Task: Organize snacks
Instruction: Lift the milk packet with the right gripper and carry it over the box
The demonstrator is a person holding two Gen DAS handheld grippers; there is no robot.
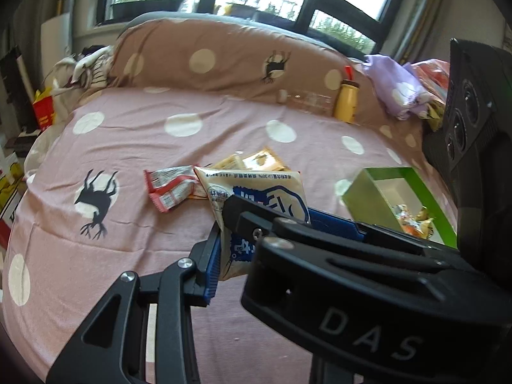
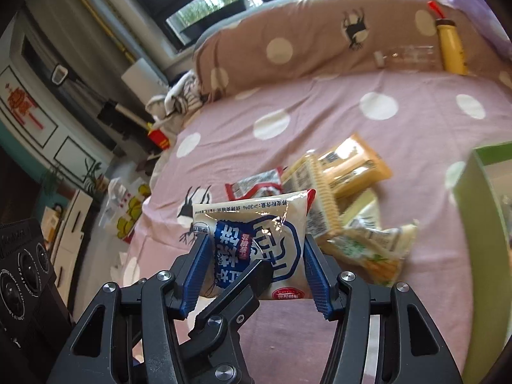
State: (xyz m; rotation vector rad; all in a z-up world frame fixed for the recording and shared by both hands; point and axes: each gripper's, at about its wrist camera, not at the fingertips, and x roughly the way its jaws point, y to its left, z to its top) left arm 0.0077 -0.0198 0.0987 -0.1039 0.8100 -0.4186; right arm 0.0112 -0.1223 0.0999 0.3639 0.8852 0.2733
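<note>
A white and blue snack packet [image 2: 256, 224] is held above the pink dotted bedsheet [image 1: 128, 147]. My right gripper [image 2: 256, 256] is shut on it, blue pads pressing its two sides. My left gripper [image 1: 246, 252] is shut on the same packet [image 1: 256, 192] from below; one of its black fingers [image 2: 236, 288] crosses the packet's front in the right wrist view. The right gripper's black frame [image 1: 352, 275] hides my left gripper's other finger. On the sheet lie a red and white packet [image 1: 169, 188], yellow packets [image 2: 355, 163] and a green-printed packet [image 2: 368, 249].
An open green box [image 1: 368, 198] holding wrapped sweets [image 1: 412, 220] sits on the bed at right, and its wall [image 2: 480, 224] fills the right wrist view's right edge. A yellow bottle [image 1: 345, 102] and a clear bottle [image 1: 307, 99] lean on the brown dotted duvet [image 1: 224, 57].
</note>
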